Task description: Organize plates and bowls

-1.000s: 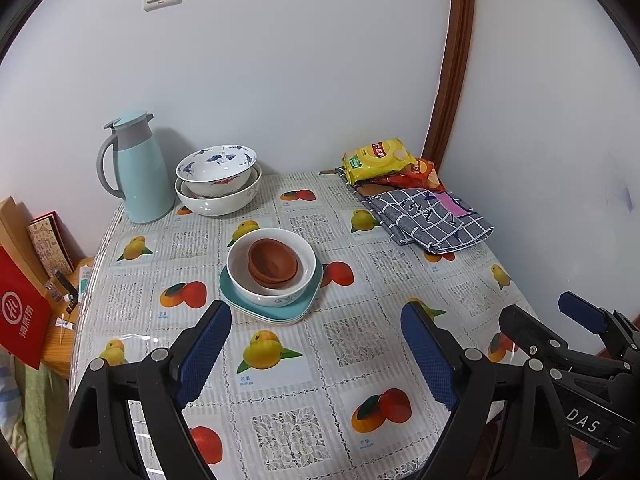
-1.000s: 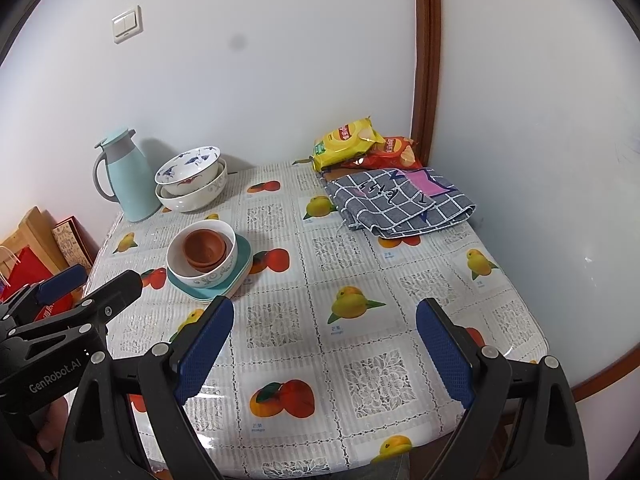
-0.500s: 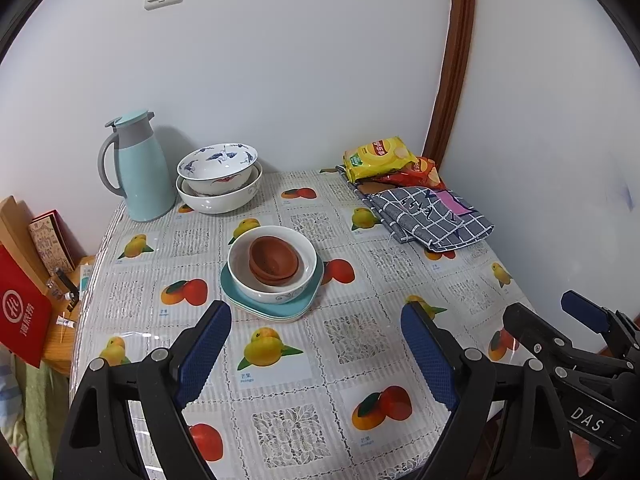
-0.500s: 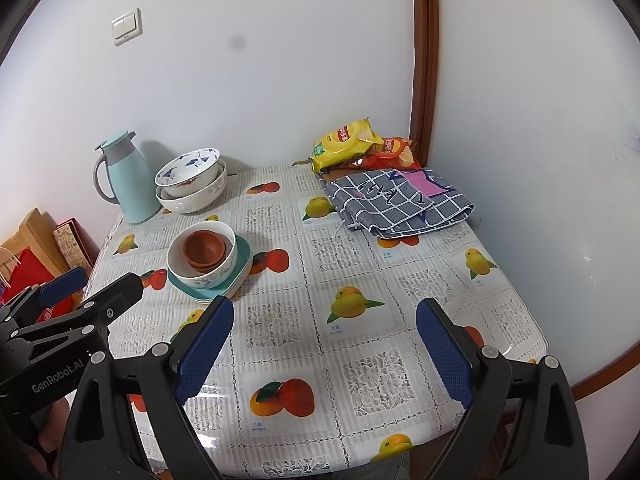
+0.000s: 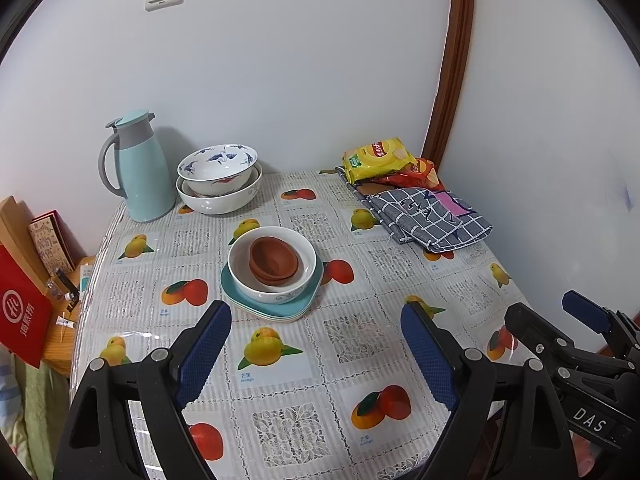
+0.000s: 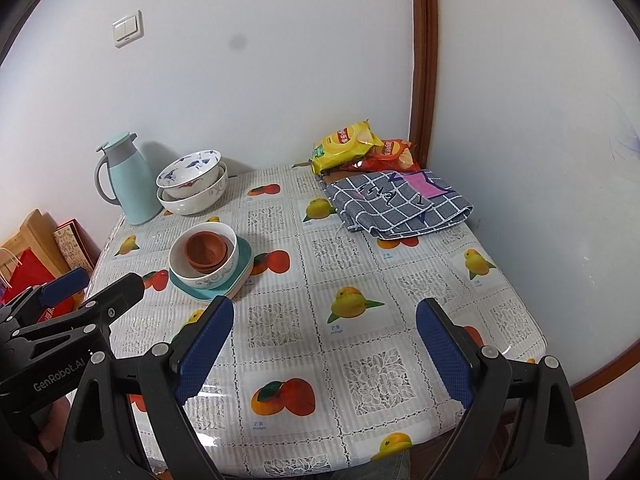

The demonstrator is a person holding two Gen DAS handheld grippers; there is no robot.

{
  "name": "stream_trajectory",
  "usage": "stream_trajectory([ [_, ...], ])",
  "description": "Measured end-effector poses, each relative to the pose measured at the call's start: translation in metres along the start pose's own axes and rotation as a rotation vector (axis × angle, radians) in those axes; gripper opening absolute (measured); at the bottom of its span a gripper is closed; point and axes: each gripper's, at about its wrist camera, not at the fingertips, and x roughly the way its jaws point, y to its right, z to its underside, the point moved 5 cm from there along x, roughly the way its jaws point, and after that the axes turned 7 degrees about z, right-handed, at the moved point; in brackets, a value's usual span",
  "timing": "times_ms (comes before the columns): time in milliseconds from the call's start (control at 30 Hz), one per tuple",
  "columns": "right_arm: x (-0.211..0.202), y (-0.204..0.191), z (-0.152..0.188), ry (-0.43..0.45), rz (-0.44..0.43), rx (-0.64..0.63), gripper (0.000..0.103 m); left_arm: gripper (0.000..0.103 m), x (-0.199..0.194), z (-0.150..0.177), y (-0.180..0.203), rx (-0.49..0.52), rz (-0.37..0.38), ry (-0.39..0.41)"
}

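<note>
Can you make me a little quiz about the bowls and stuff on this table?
1. True or false: the brown bowls sit inside the white bowl on the teal plates.
2. What stands left of the blue-patterned bowl? A) kettle B) jug C) vase
3. Fill in: the left gripper and right gripper are both ____ and hold nothing.

Key: 1 true; 2 B, the light blue jug; 3 open.

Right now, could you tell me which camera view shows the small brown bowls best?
The left wrist view: the brown bowls sit near centre, larger, their nested rims visible inside the white bowl. The right wrist view shows them smaller and off to the left.
</note>
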Motion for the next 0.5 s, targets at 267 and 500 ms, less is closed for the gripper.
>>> stream_trajectory([
  [267, -0.0025, -0.0003, -0.0002, 0.002, -0.001, 0.003, 0.092, 0.086, -0.0007, 0.0004, 0.0013, 0.000, -0.003, 0.004],
  [500, -0.0062, -0.0049, -0.0017, 0.001, -0.018, 0.007, 0.092, 0.087, 0.0058, 0.0002, 0.0011, 0.008, -0.012, 0.001],
])
